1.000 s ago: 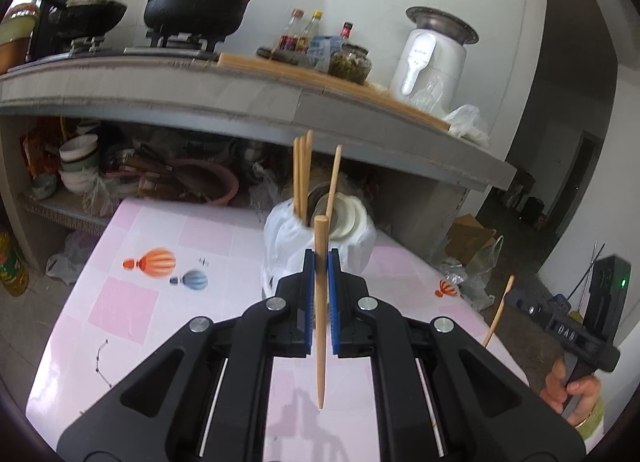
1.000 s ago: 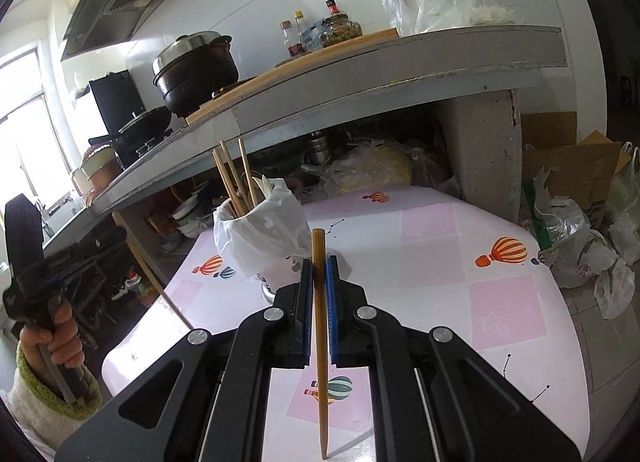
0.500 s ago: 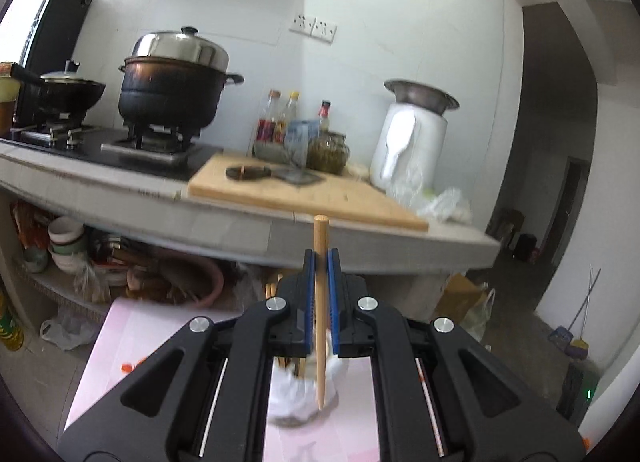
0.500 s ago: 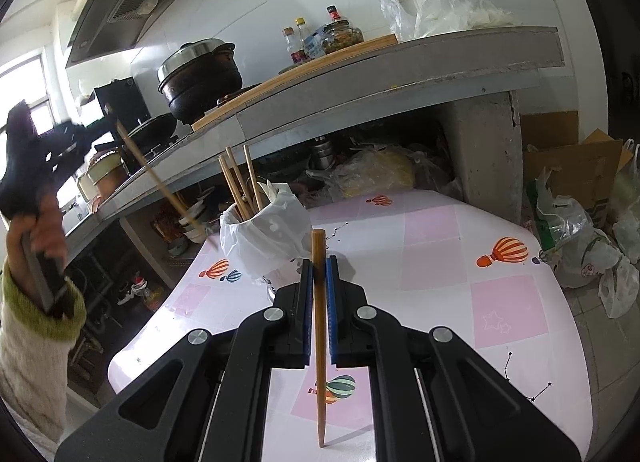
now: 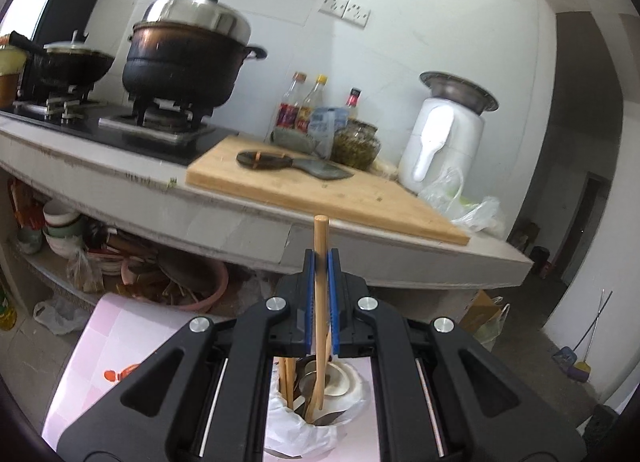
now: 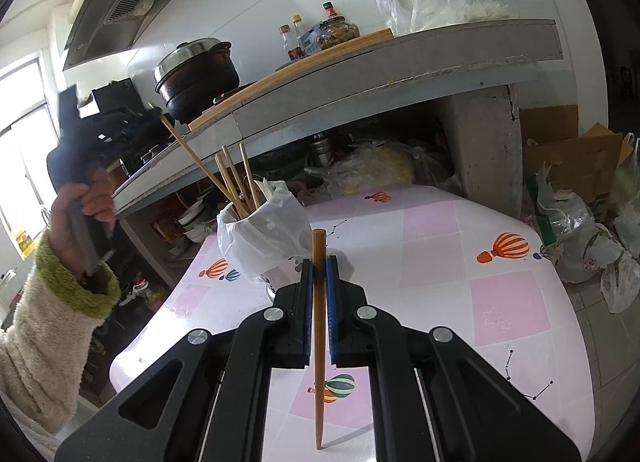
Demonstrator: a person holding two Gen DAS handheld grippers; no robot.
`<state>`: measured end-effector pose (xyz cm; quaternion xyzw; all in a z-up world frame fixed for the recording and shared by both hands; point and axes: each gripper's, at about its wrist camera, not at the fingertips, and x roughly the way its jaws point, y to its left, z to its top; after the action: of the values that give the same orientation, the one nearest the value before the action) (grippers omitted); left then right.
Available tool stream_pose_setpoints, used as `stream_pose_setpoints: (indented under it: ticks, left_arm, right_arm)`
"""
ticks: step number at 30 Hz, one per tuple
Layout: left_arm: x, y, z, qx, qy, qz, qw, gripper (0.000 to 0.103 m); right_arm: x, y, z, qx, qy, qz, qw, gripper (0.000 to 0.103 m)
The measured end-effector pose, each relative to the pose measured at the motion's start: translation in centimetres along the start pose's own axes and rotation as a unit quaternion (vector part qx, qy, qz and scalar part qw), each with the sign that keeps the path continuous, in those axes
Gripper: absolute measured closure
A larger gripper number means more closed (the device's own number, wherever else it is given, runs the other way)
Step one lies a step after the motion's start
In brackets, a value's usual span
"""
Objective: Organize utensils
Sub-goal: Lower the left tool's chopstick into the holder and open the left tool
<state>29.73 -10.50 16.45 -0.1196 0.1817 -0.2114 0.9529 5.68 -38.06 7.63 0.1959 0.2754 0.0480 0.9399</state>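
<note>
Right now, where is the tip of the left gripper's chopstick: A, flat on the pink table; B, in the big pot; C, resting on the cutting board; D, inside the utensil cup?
D: the left gripper is shut on a chopstick whose lower end dips into the bag-lined cup among the other chopsticks.

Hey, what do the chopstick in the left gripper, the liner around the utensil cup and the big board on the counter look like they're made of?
Tan chopstick: likely bamboo or wood, matte, even tan colour, cut flat end.
Crinkled white liner around the utensil cup: thin plastic bag, slightly glossy, crumpled folds.
Large flat board: apparently bamboo or wood, unvarnished, pale brown with scuffs and marks.
</note>
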Motion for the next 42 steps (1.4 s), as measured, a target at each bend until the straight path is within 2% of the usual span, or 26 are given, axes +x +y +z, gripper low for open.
stream_pose_setpoints:
  ticks: [13, 25, 33, 34, 37, 42]
  left_arm:
    - [3.8, 2.3, -4.7, -0.014, 0.053, 0.02, 0.9983, 0.097]
    - [5.0, 3.1, -7.4, -0.013, 0.095, 0.035, 0.9948, 0.097]
    - [4.3, 3.3, -8.0, -0.008, 0.103, 0.036, 0.994, 0.097]
    - [4.1, 3.2, -8.0, -0.009, 0.103, 0.034, 0.994, 0.096]
    - [3.2, 3.4, -7.8, -0.006, 0.098, 0.033, 0.9946, 0.078]
    - [0.9, 3.9, -7.7, -0.008, 0.084, 0.03, 0.996, 0.062]
  right_arm:
    - [0.1, 0.3, 0.1, -0.003, 0.003, 0.001, 1.0, 0.096]
    - [0.0, 0.3, 0.2, -0.002, 0.002, 0.0, 1.0, 0.096]
    - [-0.1, 0.5, 0.6, -0.007, 0.0, -0.003, 1.0, 0.096]
    - [-0.1, 0.6, 0.8, -0.008, -0.001, -0.002, 1.0, 0.096]
    - [-0.1, 1.1, 1.5, -0.014, -0.005, 0.002, 1.0, 0.096]
    - [-0.2, 2.5, 3.8, -0.033, -0.023, 0.016, 0.999, 0.096]
